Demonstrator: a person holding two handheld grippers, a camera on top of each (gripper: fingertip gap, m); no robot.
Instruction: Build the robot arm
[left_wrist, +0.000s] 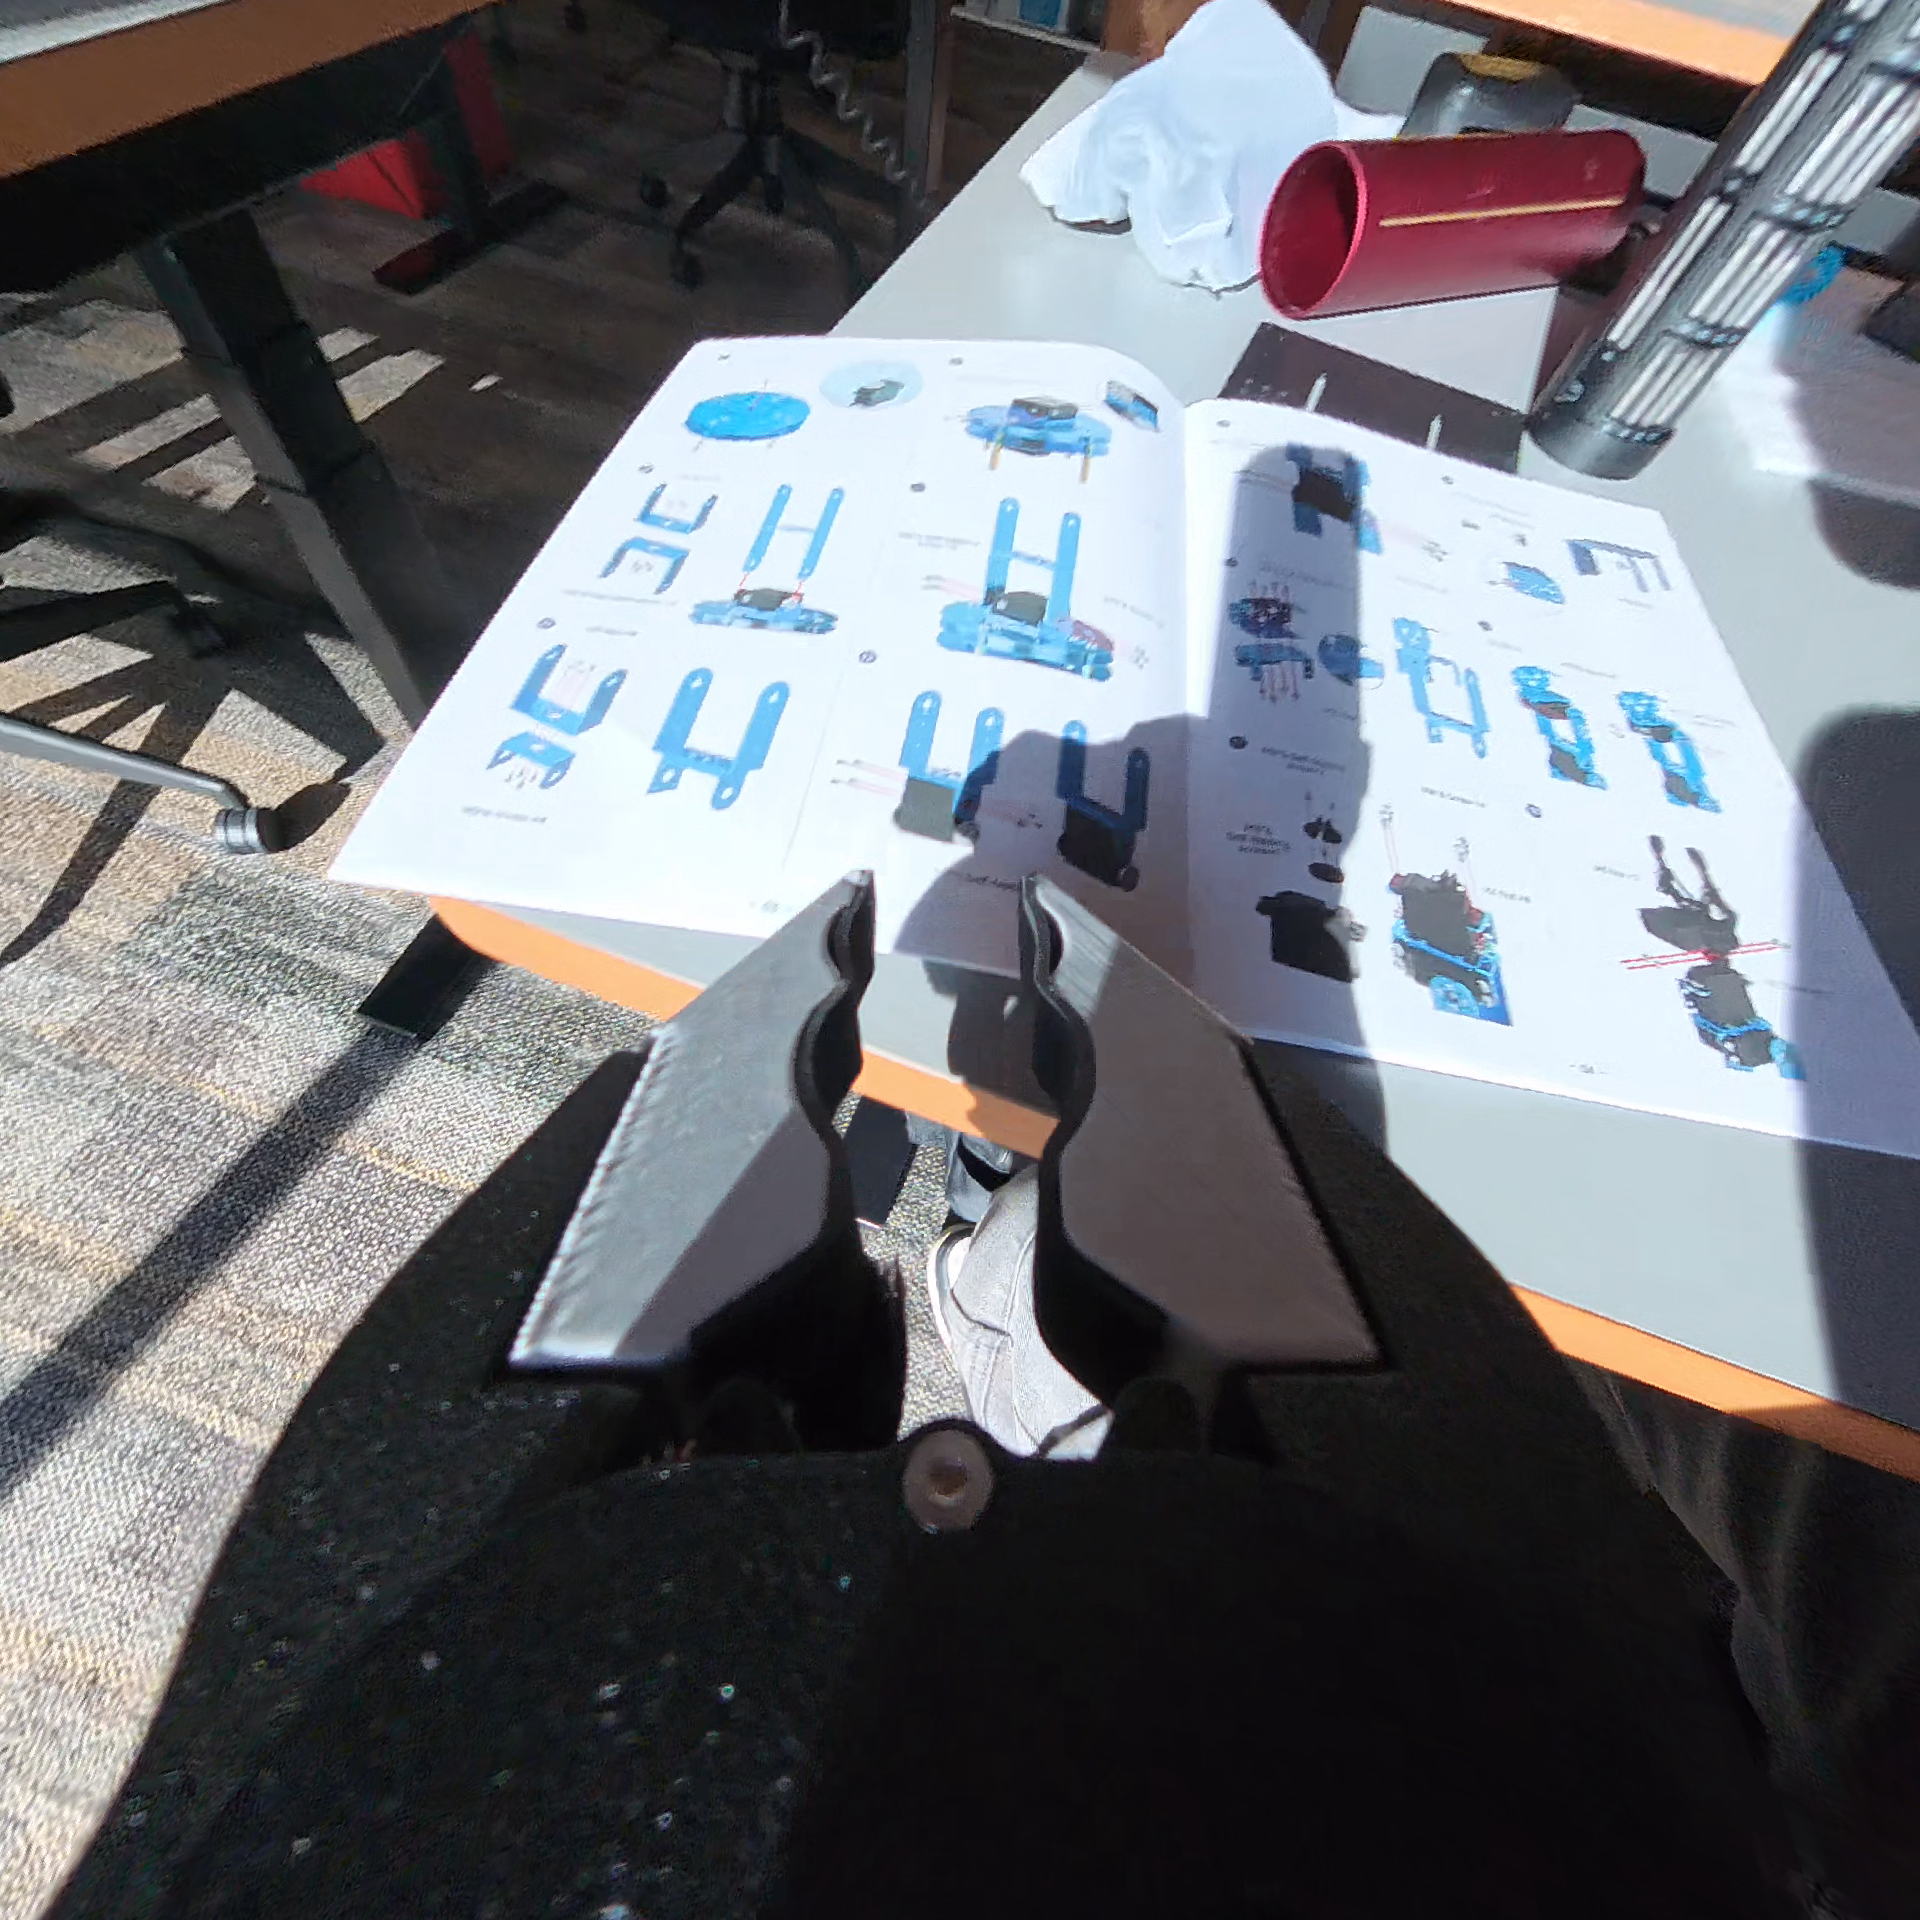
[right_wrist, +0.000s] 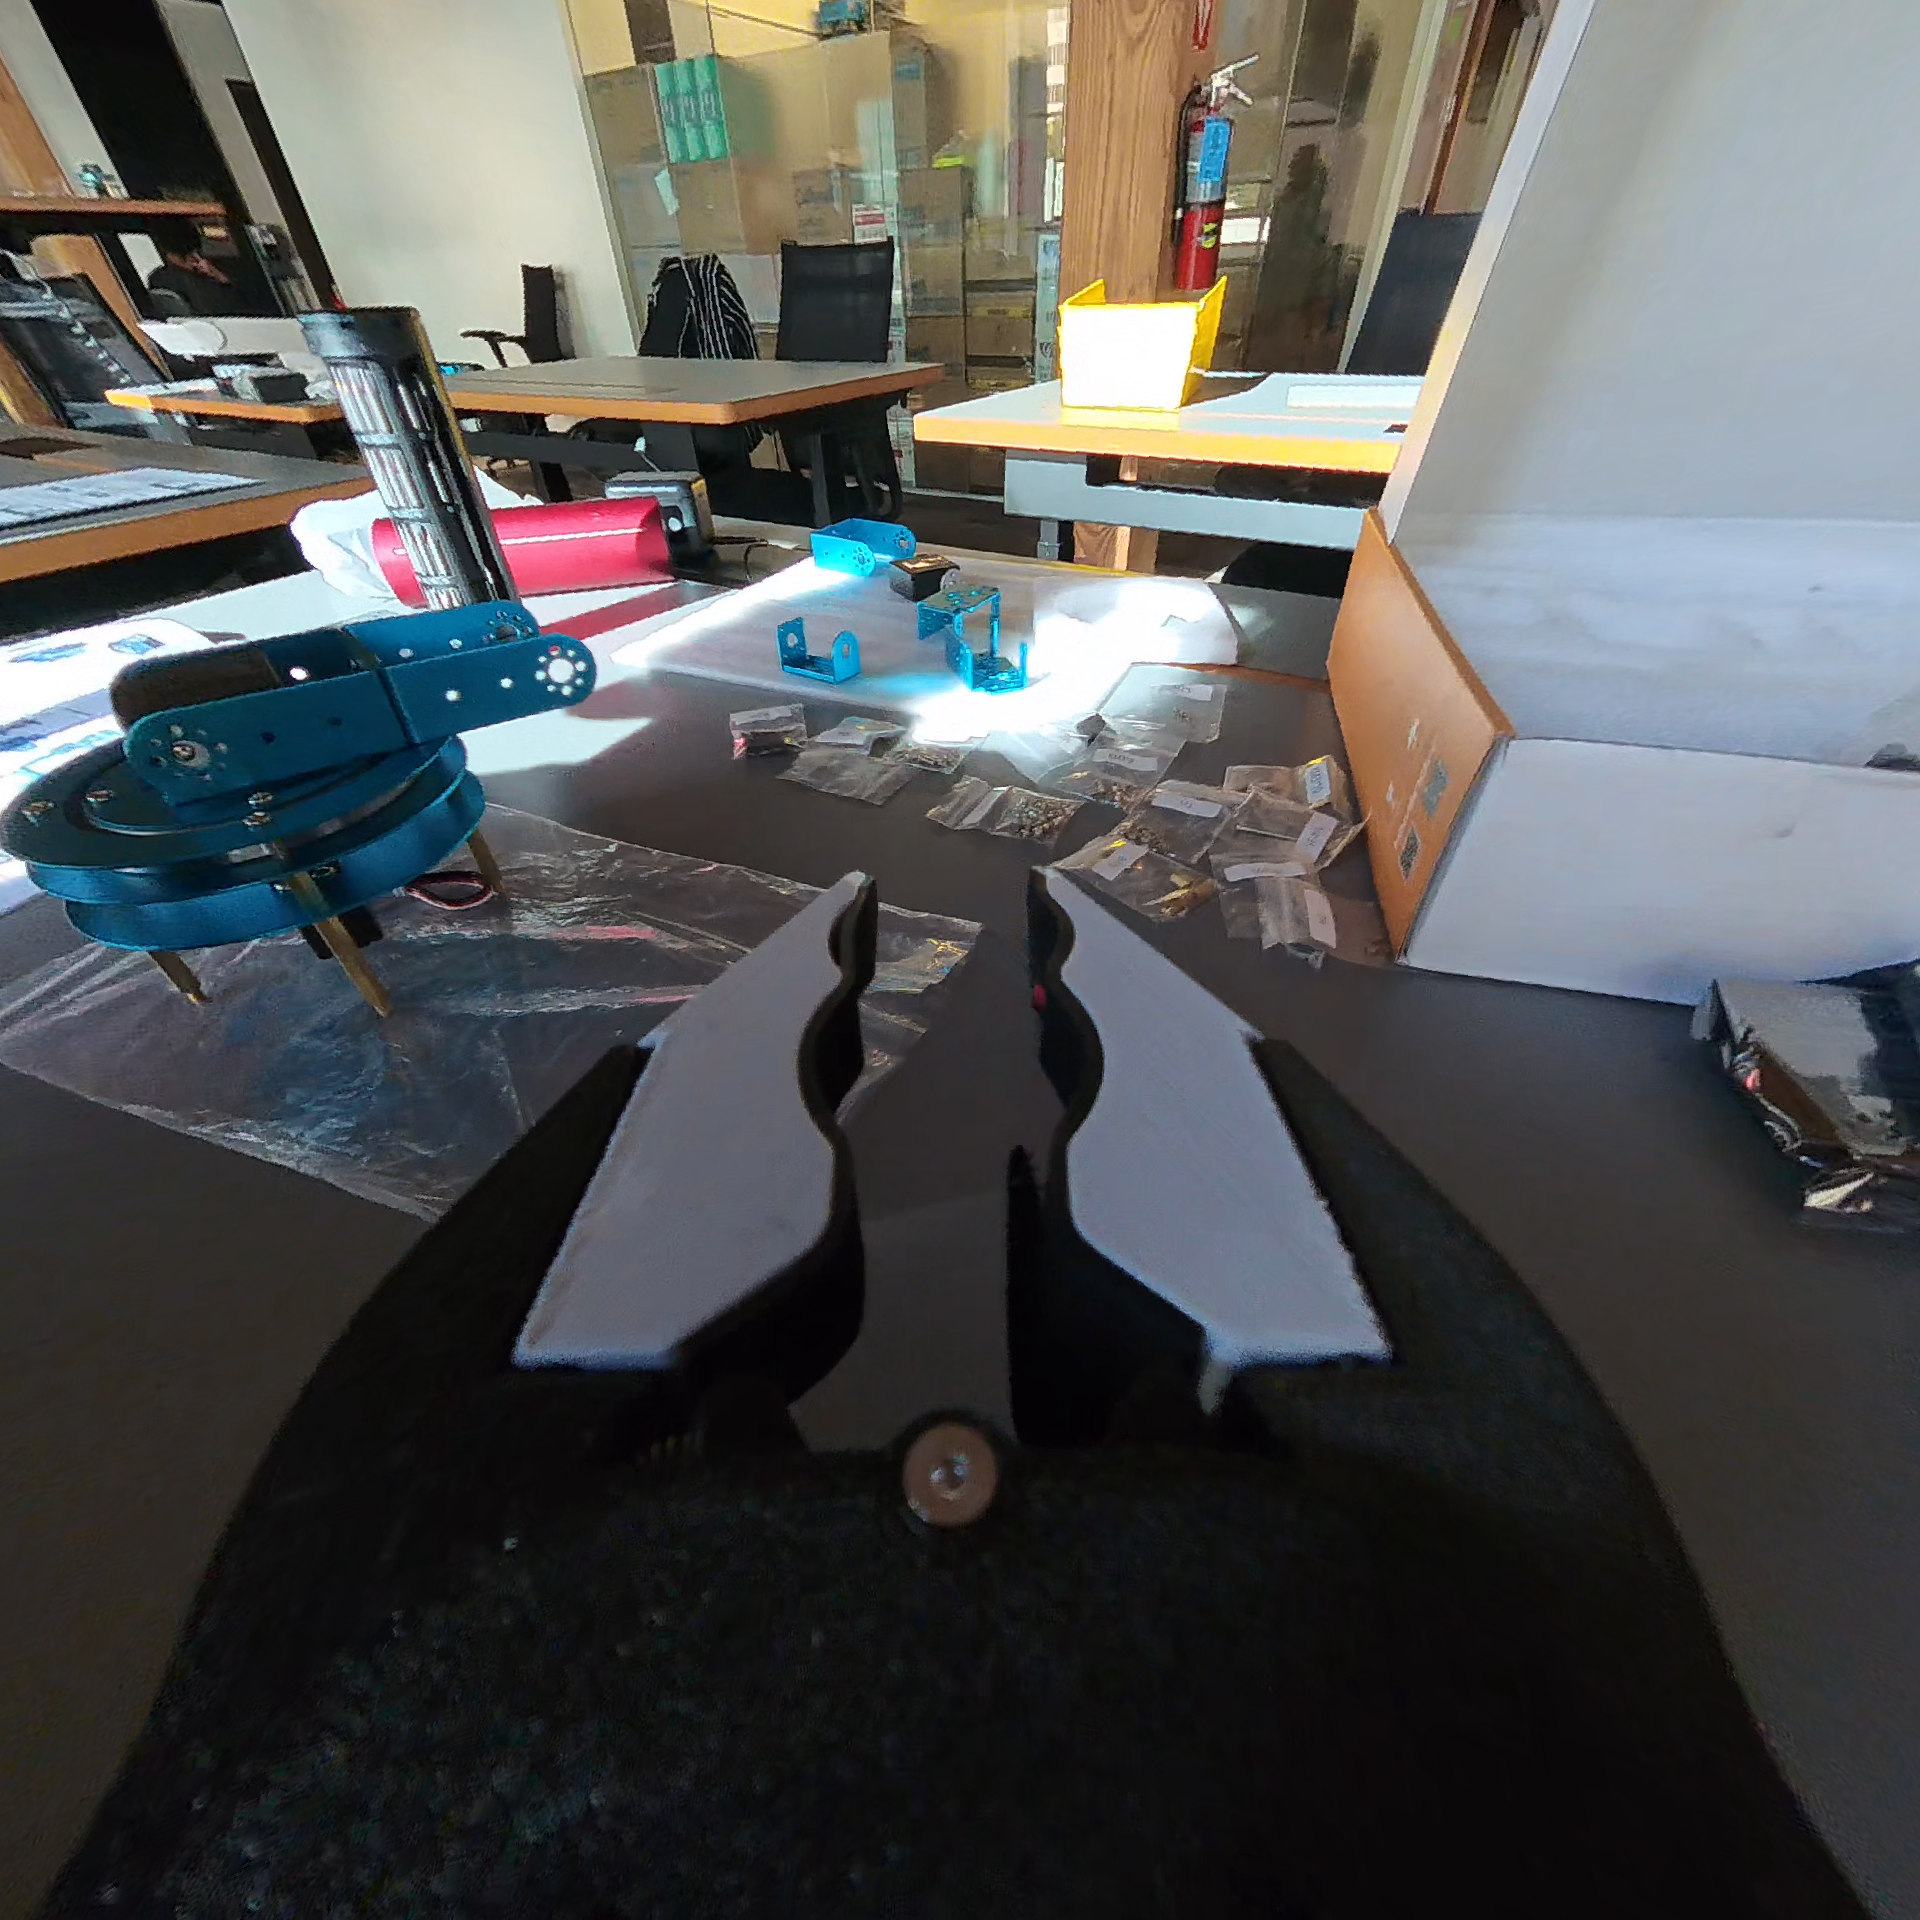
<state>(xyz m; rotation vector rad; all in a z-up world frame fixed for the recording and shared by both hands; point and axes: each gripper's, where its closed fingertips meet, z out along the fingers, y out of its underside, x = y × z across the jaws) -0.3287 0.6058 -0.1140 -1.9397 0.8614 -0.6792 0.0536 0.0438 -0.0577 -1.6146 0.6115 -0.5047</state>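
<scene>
Left gripper (left_wrist: 945, 899) is hovering at the near edge of the table (left_wrist: 1621, 1226), jaws parted by a modest gap, gripping nothing. Below the gap a grey shoe (left_wrist: 987, 1340) is showing on the carpet. Just ahead, an open instruction booklet (left_wrist: 904, 582) is lying flat, its left page overhanging the table edge. Farther ahead-right, a red tube (left_wrist: 1455, 223) is lying on its side, white cloth (left_wrist: 1184, 145) bunched just left of it, and a dark ribbed cylinder (left_wrist: 1745, 239) is standing right of the tube.

Right gripper (right_wrist: 951, 899) is sitting low over the dark tabletop, jaws likewise part-open and holding nothing. Ahead-left, a clear plastic sheet (right_wrist: 468, 997) is spreading under a blue disc-base assembly (right_wrist: 270, 790) on brass legs. Ahead-right, small parts bags (right_wrist: 1143, 821) are lying scattered, with a white box (right_wrist: 1662, 852) just right of them. Farther ahead, loose blue brackets (right_wrist: 904, 634) are sitting in sunlight.
</scene>
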